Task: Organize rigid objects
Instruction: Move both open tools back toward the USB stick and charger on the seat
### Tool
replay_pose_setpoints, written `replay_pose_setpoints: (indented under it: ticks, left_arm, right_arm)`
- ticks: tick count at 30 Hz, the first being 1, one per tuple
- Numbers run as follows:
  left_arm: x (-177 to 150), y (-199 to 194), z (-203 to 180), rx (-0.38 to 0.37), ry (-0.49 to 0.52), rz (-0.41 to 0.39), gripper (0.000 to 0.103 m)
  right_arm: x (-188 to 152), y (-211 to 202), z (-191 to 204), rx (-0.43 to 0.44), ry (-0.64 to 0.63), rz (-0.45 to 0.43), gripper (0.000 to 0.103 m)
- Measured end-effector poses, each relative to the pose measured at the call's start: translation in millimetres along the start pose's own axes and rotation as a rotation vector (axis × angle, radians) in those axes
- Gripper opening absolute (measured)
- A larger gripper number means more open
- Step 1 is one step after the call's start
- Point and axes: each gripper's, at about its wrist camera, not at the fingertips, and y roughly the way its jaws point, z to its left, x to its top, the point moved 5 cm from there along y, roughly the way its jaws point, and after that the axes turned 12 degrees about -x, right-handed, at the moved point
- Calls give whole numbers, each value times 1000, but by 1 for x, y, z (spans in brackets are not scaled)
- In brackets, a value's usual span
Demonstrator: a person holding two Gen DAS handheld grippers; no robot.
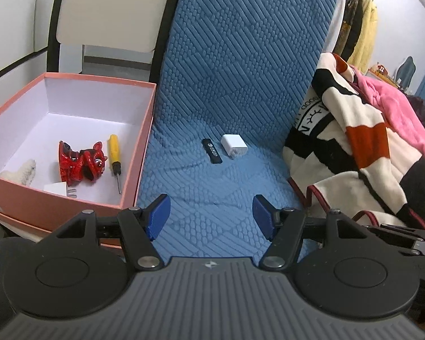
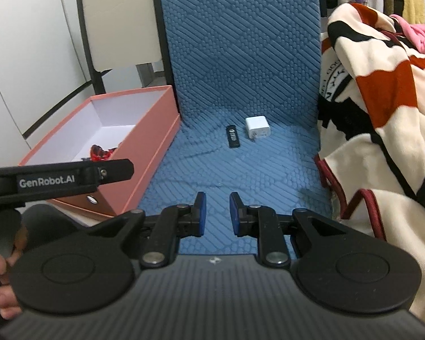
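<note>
my left fingers (image 1: 211,216) stand wide apart and hold nothing; my right fingers (image 2: 218,214) are drawn in to a narrow gap, also with nothing between them. on the blue mat (image 1: 212,192) ahead lie a white charger (image 1: 233,146) and, just beside it, a black stick (image 1: 212,151). both look light, stiff and smooth; i judge the charger is best taken across its flat sides, the stick across its narrow width. the pink box (image 1: 143,153) on the left already holds a red figurine (image 1: 80,164), a yellow screwdriver (image 1: 114,158), a white plug and a pale fuzzy thing.
</note>
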Motion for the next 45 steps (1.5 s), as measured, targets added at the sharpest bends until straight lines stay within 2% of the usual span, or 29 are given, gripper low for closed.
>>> replay_pose_setpoints:
  ticks: [7,12,25,34,45]
  left_arm:
    - [-8,12,1,5,22,-10,69]
    - [-15,17,9,-12,-10,-11,69]
    - [-20,35,19,-11,-3,-41,69]
    - [-5,70,15,-31,26,-48,69]
    - [5,130,5,-47,60,-24,69]
  right_arm:
    - [-18,10,-9,-41,9,-13,22]
    - [-30,10,-16,-66,23,-5,22]
    - [-27,14,-20,-73,44,-20,22]
    - [-9,31,-29,-92,94,-50,22]
    - [28,74,-47,-81,184,-79,23]
